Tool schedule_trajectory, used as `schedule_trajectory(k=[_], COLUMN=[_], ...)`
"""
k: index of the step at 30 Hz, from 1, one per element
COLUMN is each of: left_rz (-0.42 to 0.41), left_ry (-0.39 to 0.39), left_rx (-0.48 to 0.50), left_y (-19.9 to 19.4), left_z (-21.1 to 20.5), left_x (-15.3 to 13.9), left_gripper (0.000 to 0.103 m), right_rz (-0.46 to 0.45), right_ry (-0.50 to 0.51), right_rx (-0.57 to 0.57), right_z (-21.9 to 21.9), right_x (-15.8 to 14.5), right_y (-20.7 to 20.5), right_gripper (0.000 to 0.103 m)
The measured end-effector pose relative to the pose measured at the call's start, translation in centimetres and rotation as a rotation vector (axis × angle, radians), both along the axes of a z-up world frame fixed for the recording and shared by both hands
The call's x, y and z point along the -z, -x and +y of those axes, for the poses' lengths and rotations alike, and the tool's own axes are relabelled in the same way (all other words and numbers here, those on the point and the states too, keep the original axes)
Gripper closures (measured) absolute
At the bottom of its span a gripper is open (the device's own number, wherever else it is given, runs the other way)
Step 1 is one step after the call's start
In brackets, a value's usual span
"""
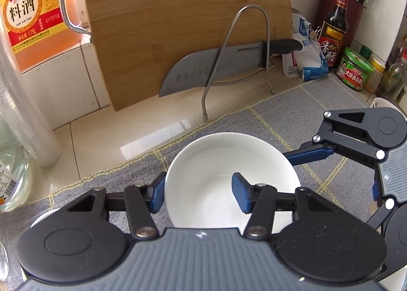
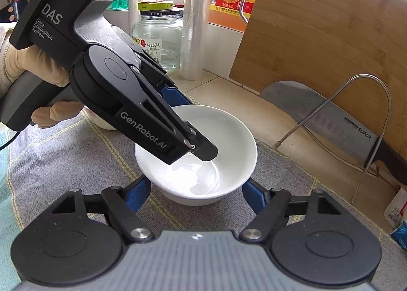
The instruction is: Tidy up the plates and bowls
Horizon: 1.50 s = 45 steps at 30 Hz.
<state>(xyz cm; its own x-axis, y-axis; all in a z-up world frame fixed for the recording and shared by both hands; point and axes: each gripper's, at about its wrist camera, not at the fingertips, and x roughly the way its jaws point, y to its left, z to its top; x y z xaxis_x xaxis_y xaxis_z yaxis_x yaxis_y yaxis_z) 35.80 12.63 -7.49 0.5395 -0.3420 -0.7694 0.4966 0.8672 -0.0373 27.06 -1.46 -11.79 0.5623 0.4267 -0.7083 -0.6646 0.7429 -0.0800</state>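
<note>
Left wrist view: left gripper (image 1: pixel 201 193) jaws clamped across the white bowl (image 1: pixel 223 161) wall; right gripper (image 2: pixel 195 193) jaws grip its outer sides on the grey mat (image 1: pixel 292 118).

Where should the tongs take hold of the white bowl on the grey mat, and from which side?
Grip the white bowl by its rim wall, coming down from above at a slant. It sits upright and open, so one finger can go inside and one outside. The left tongs already straddle the near-left rim this way. The right tongs flank its lower outer wall, which curves and is probably less secure.
</note>
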Motion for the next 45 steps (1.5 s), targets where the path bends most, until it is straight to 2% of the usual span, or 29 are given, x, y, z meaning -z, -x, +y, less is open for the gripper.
schedule_trajectory(k=[12, 27, 37, 45], left_rz=[-0.028, -0.053, -0.061, -0.045], left_ry=[0.007, 0.024, 0.043, 0.054], left_rx=[0.022, 0.041, 0.061, 0.081], left_y=[2.7, 7.6, 11.6, 14.1], left_z=[-0.6, -2.6, -4.3, -5.7], left_x=[-2.4, -6.4, -7.5, -7.0], left_gripper=[0.050, 0.050, 0.050, 0.050], right_rz=[0.020, 0.017, 0.005, 0.023], right_ry=[-0.008, -0.038, -0.030, -0.024], right_rx=[0.001, 0.011, 0.026, 0.038], right_z=[-0.9, -3.2, -4.6, -6.0], right_x=[-1.9, -5.7, -6.9, -7.1], right_y=[1.6, 6.3, 10.5, 13.2], right_gripper=[0.020, 0.020, 0.020, 0.020])
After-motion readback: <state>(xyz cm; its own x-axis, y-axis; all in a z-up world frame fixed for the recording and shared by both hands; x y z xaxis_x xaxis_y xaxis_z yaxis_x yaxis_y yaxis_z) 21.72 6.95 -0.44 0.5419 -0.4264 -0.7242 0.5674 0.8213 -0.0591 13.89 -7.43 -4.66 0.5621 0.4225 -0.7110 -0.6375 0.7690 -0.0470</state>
